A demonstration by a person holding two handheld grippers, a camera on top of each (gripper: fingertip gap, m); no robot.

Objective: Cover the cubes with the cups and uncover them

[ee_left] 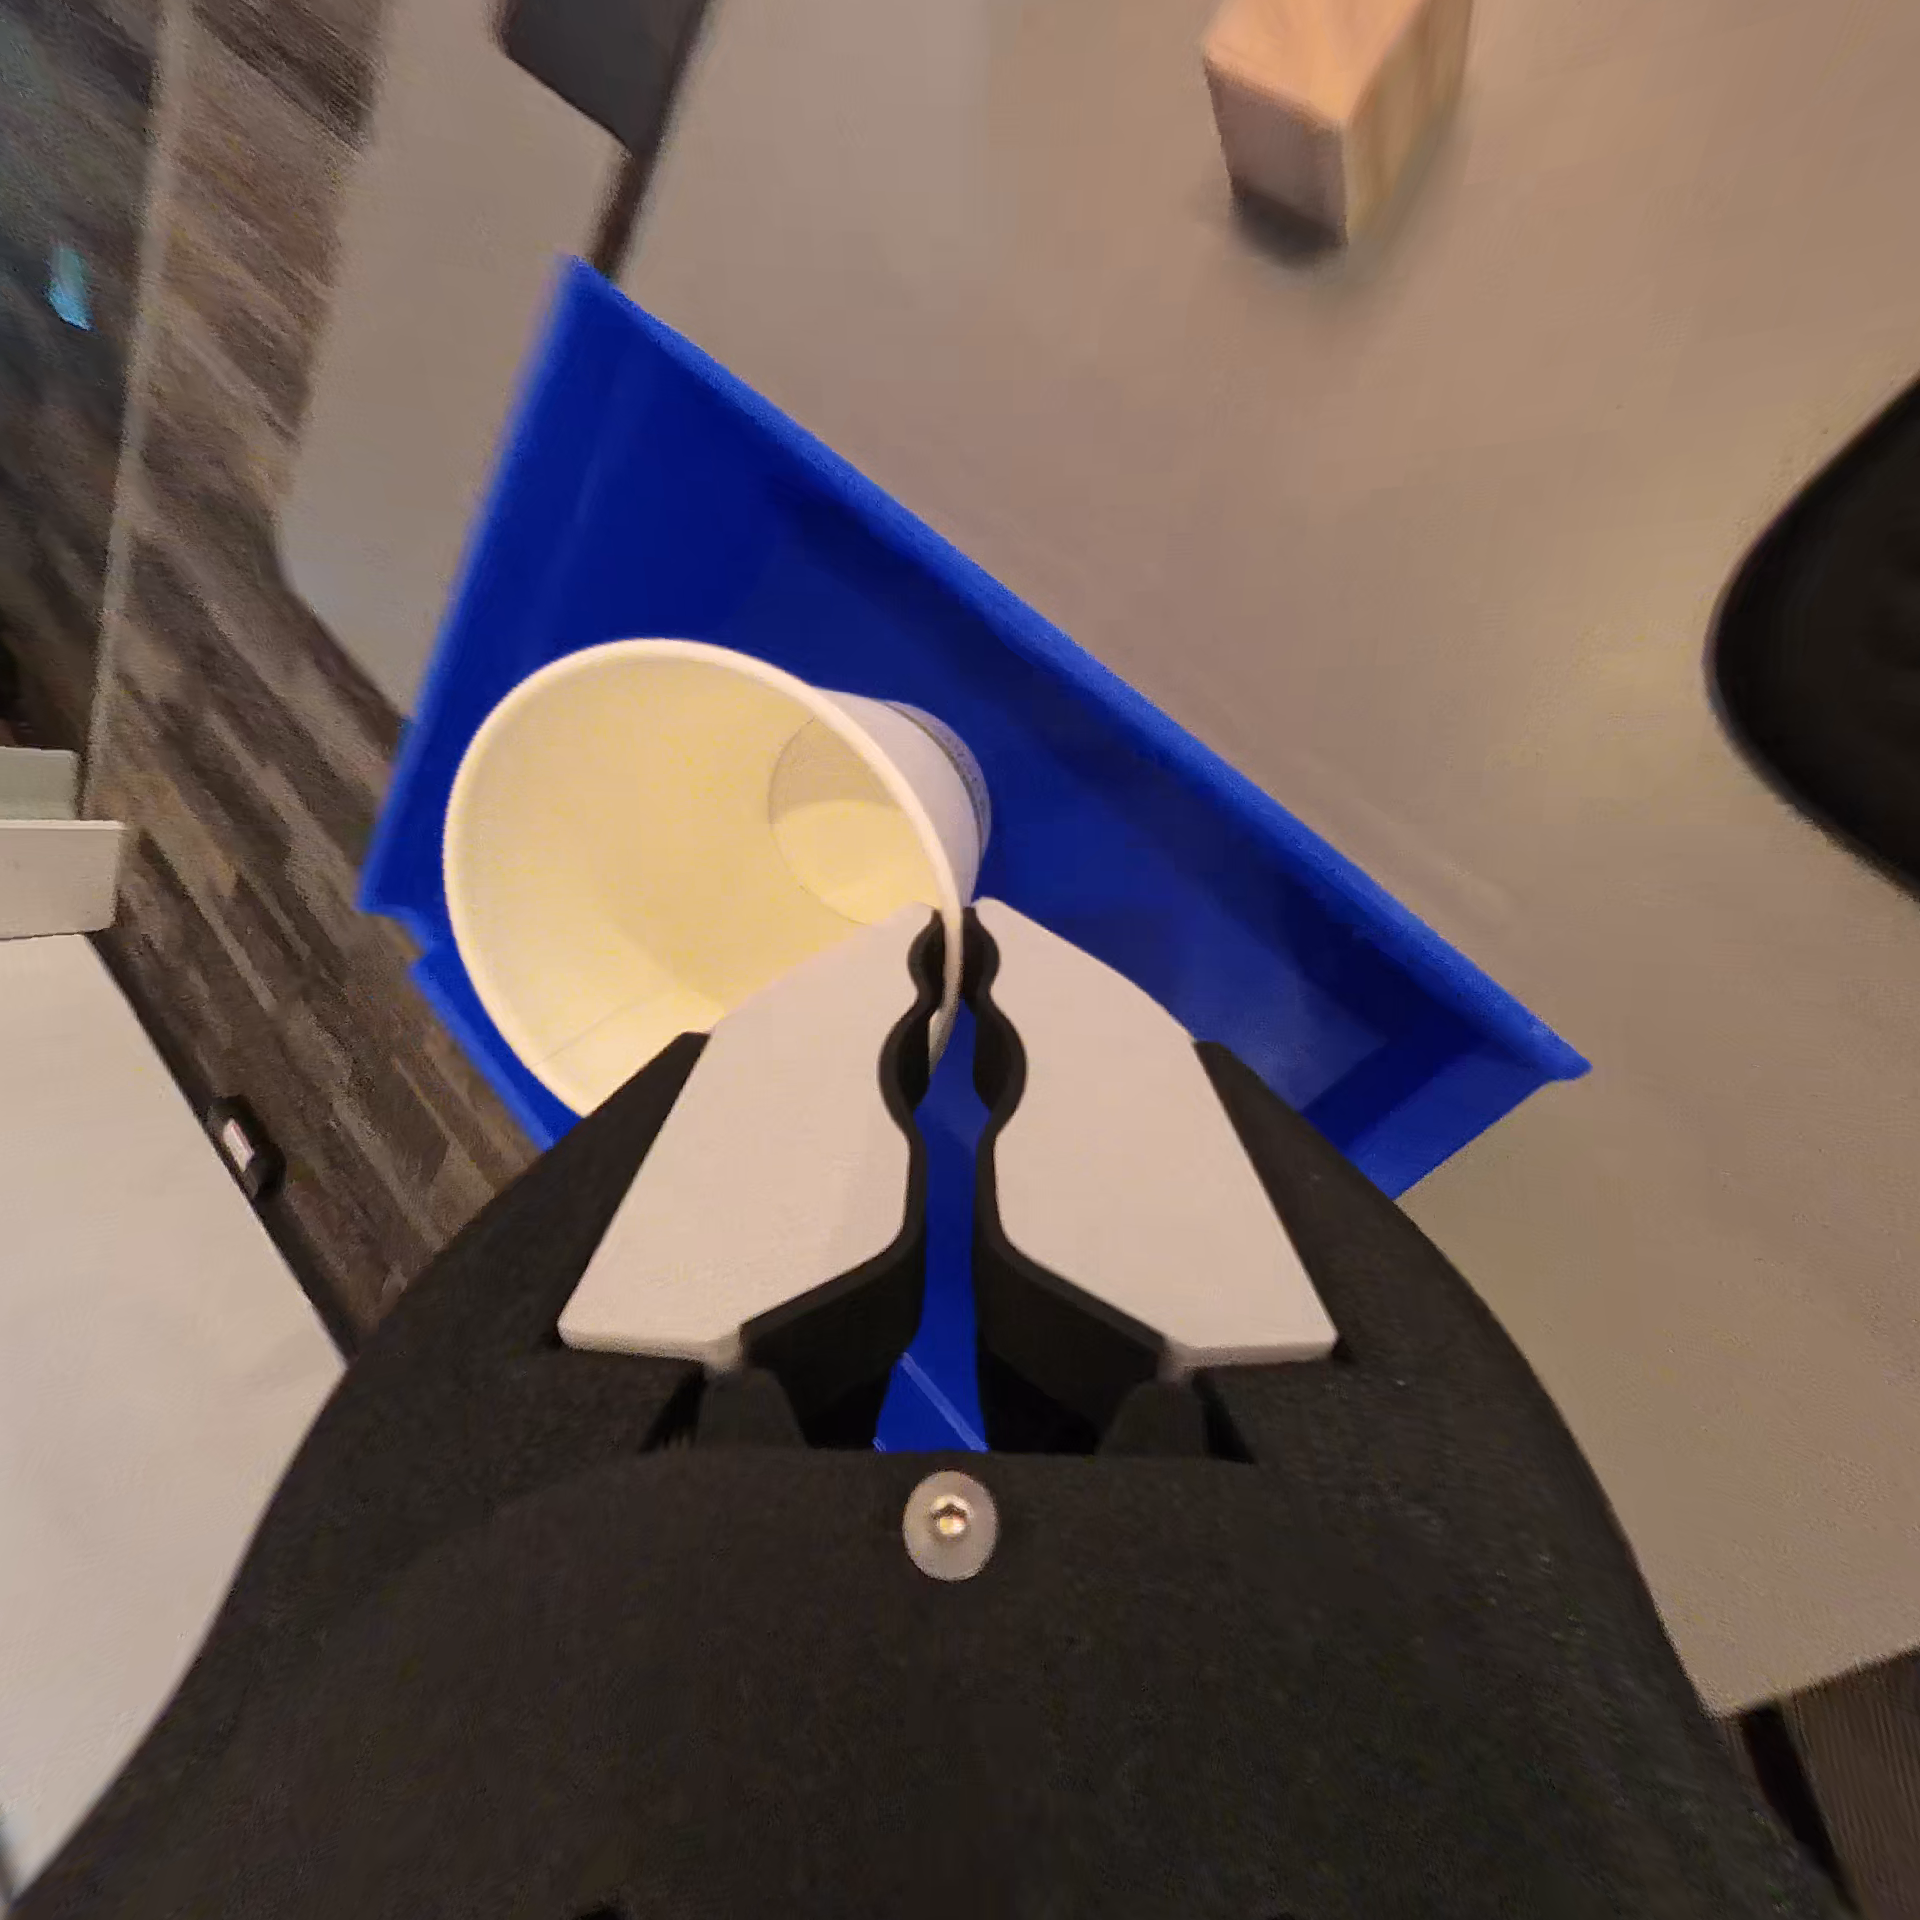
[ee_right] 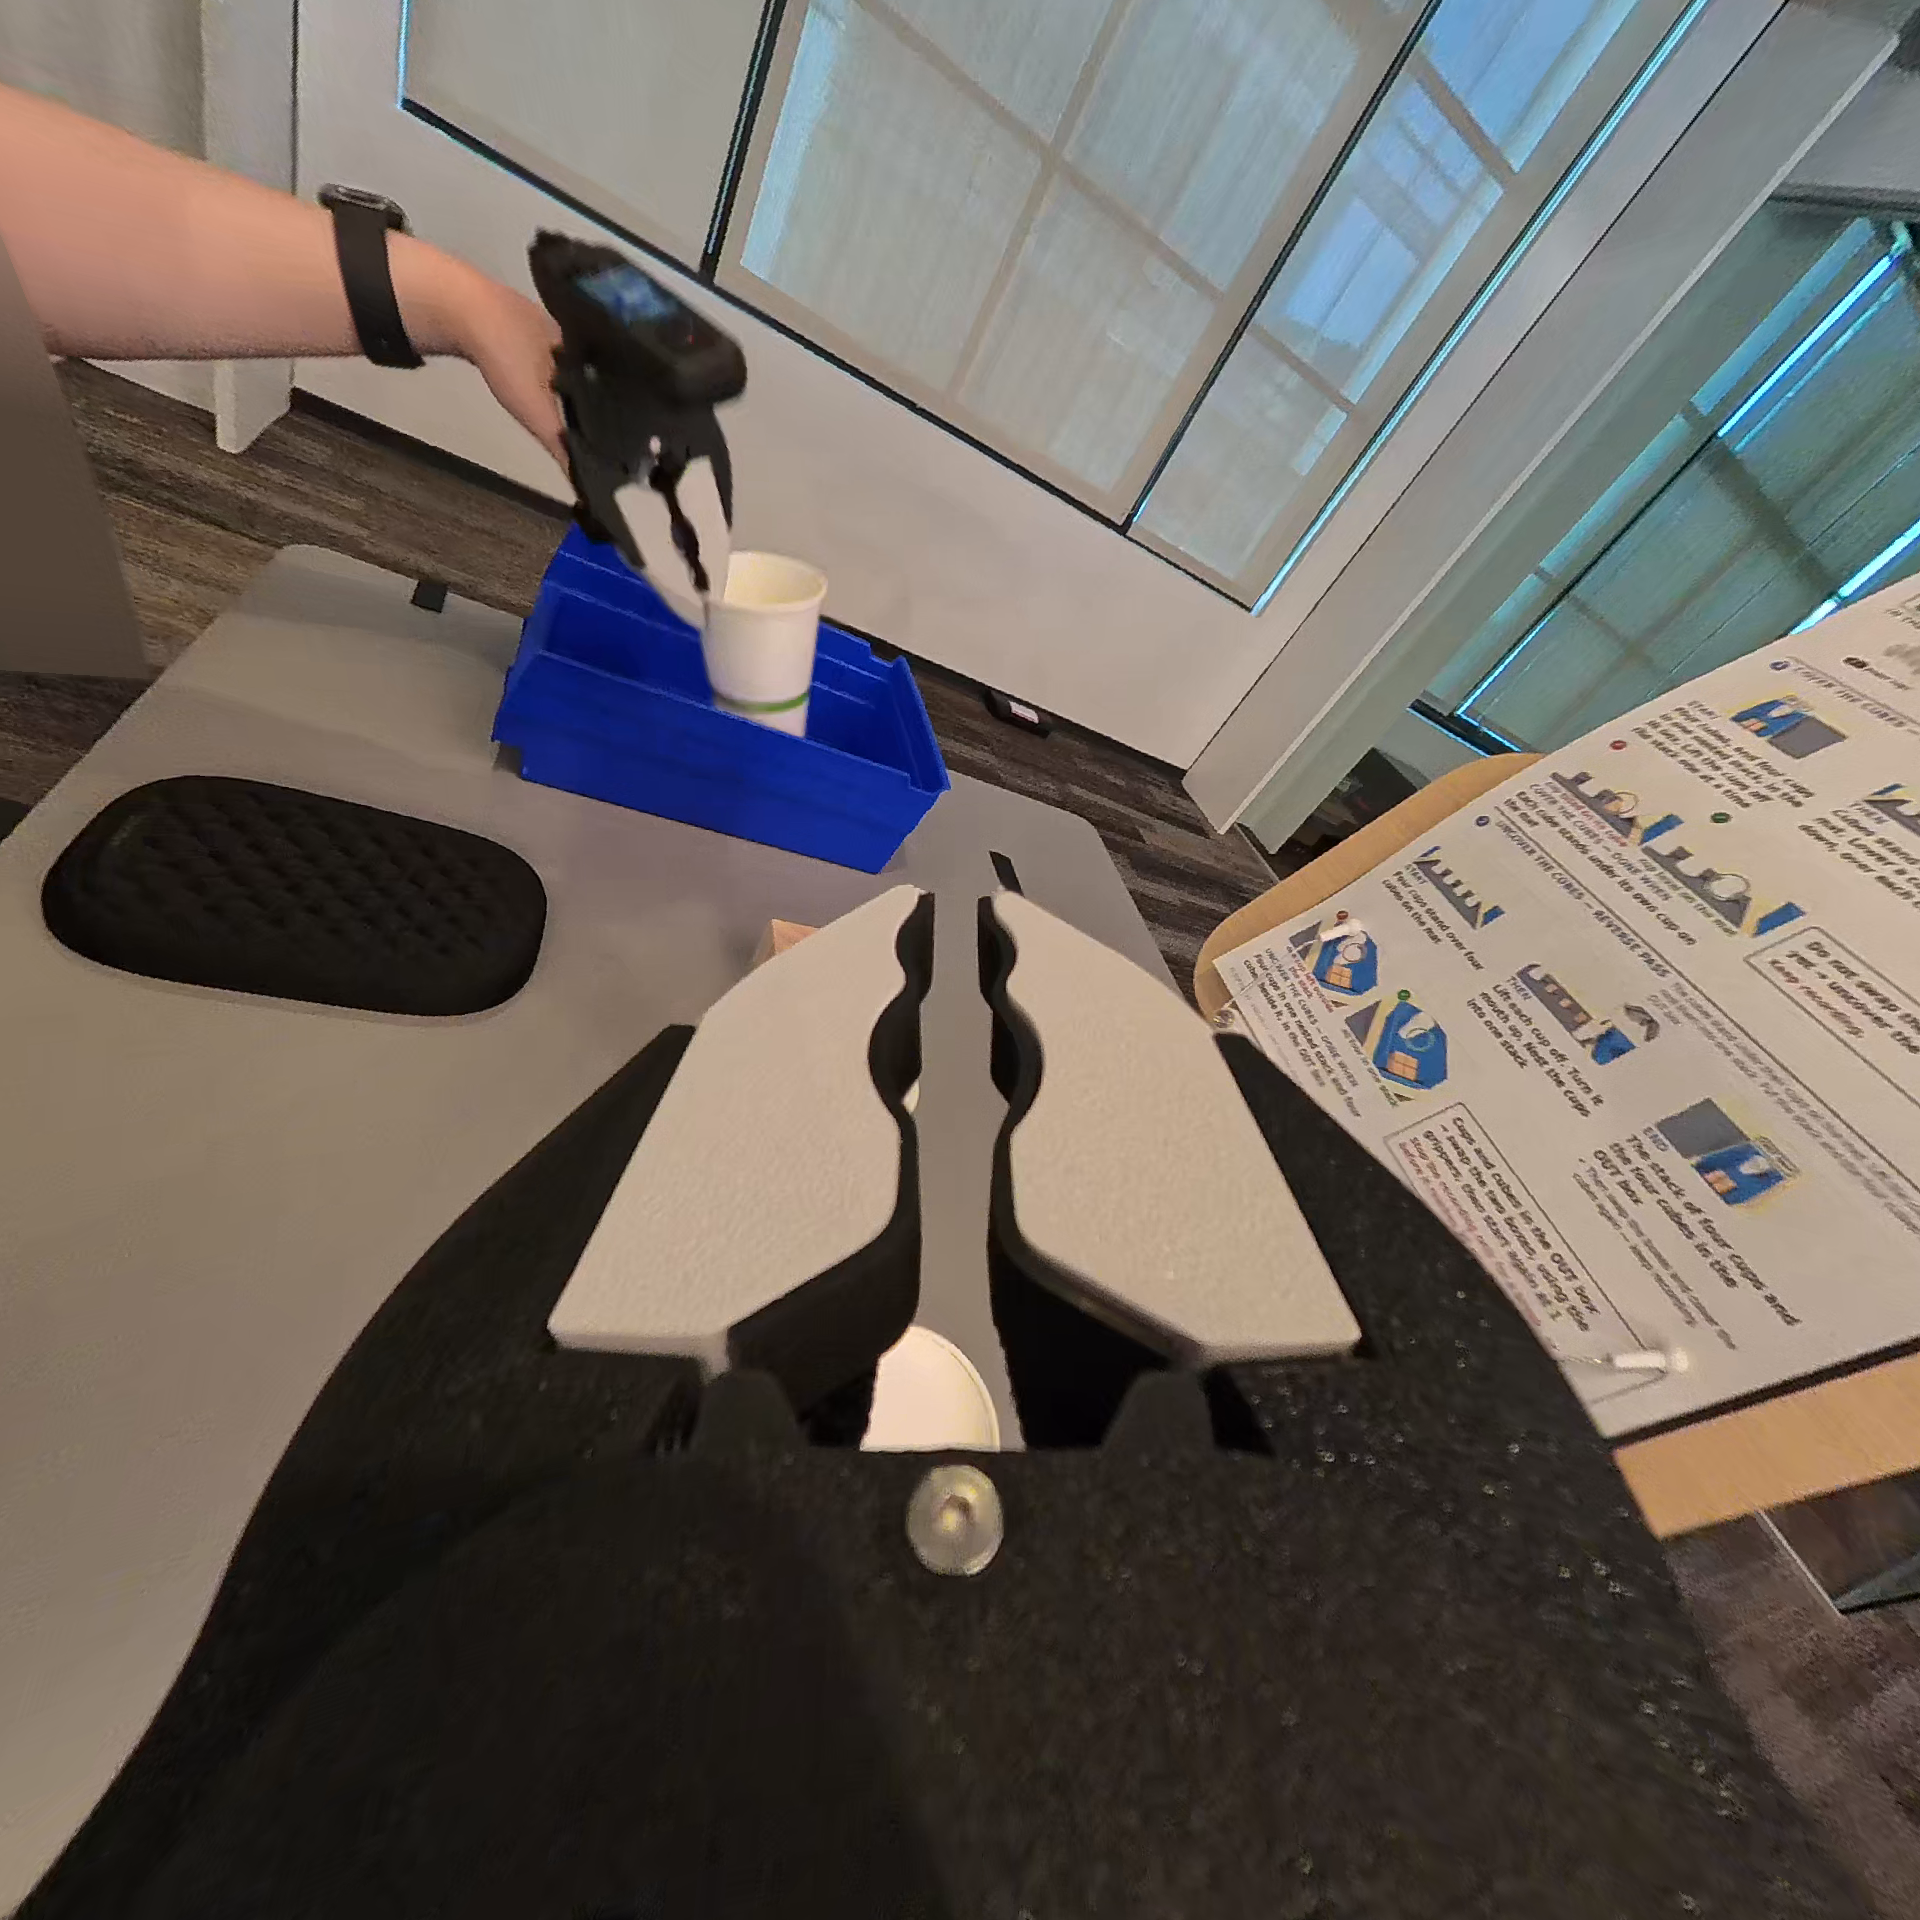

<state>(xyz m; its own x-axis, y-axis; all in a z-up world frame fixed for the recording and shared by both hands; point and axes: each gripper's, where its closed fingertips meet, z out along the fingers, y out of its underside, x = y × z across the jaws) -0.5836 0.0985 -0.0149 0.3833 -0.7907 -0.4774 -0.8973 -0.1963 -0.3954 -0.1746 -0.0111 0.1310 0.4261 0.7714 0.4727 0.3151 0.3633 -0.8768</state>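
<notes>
My left gripper (ee_left: 956, 920) is shut on the rim of a white paper cup (ee_left: 644, 862), one pad inside and one outside. It holds the cup mouth up over the blue bin (ee_left: 1143, 831). The right wrist view shows this too: the left gripper (ee_right: 698, 566), the cup (ee_right: 764, 644) and the bin (ee_right: 675, 758). My right gripper (ee_right: 956, 904) hangs low over the grey table (ee_right: 312, 1143) with a narrow gap between its pads. A white cup part (ee_right: 930, 1392) shows beneath its fingers; whether the pads press it is hidden. A bare wooden cube (ee_right: 784, 935) stands by its left fingertip; one shows in the left view (ee_left: 1330, 114).
A black padded mat (ee_right: 291, 894) lies on the table's left part and shows in the left view (ee_left: 1829, 665). A printed instruction sheet on a wooden board (ee_right: 1662, 987) stands at the right. A person's arm (ee_right: 208, 260) reaches in from the left. Carpet lies beyond the table's edge.
</notes>
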